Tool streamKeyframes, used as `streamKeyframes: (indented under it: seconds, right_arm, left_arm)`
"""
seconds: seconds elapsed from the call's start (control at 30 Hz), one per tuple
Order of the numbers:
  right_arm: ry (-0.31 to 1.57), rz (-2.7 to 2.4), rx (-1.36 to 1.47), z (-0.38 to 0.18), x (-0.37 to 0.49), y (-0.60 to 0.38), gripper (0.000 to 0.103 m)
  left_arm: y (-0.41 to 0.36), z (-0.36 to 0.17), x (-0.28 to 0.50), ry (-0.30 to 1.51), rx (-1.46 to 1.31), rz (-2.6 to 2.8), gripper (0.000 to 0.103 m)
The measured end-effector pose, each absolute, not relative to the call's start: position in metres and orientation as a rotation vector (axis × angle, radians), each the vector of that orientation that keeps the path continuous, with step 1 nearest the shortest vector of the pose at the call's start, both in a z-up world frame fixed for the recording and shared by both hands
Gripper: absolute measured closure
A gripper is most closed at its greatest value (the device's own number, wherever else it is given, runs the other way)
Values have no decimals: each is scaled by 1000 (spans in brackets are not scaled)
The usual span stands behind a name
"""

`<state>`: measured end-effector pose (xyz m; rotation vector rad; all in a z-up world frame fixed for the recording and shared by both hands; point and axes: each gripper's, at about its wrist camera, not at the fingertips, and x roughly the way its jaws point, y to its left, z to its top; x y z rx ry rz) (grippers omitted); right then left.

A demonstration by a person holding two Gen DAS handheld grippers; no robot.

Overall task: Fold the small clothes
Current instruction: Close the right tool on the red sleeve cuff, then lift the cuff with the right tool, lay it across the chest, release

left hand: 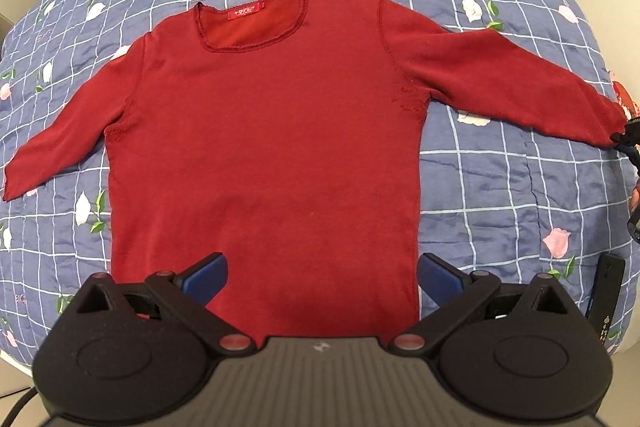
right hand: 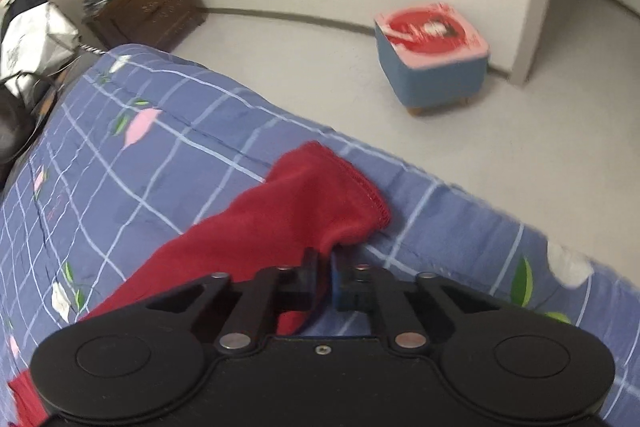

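Note:
A dark red long-sleeved top [left hand: 264,131] lies flat, front up, on the blue checked quilt [left hand: 500,187], neckline away from me and both sleeves spread out. My left gripper [left hand: 322,279] hovers open above the hem, its blue pads [left hand: 206,277] wide apart with nothing between them. At the far right edge of the left wrist view the right gripper [left hand: 628,139] meets the cuff of the right sleeve. In the right wrist view my right gripper [right hand: 326,267] is shut on that red sleeve [right hand: 304,211] just behind its stitched cuff, near the bed's edge.
A black remote-like object [left hand: 606,291] lies on the quilt at the right. Beyond the bed are a blue stool with a red and pink top [right hand: 432,59], a dark wooden cabinet [right hand: 148,7] with a pile of clothes on it, and bags [right hand: 32,35] at the left.

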<state>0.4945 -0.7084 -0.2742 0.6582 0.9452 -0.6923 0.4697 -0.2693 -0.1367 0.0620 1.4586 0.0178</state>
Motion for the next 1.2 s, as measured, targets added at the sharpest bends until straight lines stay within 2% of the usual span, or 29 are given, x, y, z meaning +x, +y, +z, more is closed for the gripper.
streamKeyframes:
  seconds: [0.43,0.77,0.97,1.2]
  right_arm:
    - [791,-481,302,-179,518,-633,99]
    - [661,-202,47,-100,548,-491,99]
    - [648,-34,-42,-92,565,-385,99]
    - [715,149,-106,-125,567,-270,99]
  left_arm:
    - [-233,-118,471,1386,-42,14,0]
    - [-160,-116,468,1334,-123,-6,0]
    - [-91,-115,458,1328,-152,53,0]
    - [-13,-119,443,1333,-214,145,0]
